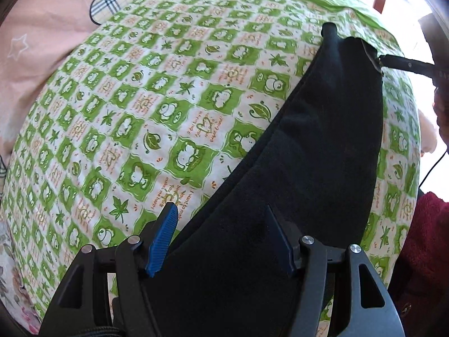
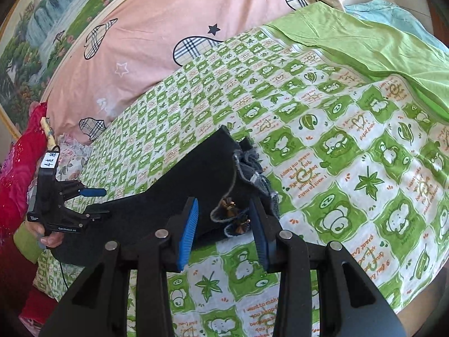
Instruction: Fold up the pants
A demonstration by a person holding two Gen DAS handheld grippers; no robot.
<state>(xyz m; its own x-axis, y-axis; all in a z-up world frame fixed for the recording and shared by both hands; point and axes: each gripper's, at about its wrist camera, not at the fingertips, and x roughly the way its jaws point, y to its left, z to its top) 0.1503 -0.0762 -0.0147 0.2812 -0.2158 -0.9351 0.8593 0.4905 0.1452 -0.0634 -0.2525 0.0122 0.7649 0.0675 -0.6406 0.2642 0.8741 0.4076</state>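
Pants [image 1: 308, 146] lie on the bed [image 1: 140, 112], long axis running between both tools; left tool [image 1: 221, 224] spread, straddling one end directly ahead; right tool [image 2: 224, 219] spread around the waistband end, equally near, neither visibly pinching.

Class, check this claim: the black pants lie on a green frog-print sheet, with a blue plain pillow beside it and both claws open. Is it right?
One detail is wrong: the pillow is pink with plaid hearts and stars, as the right wrist view shows. The black pants do lie on the green frog-print sheet, with the left claw and right claw open.
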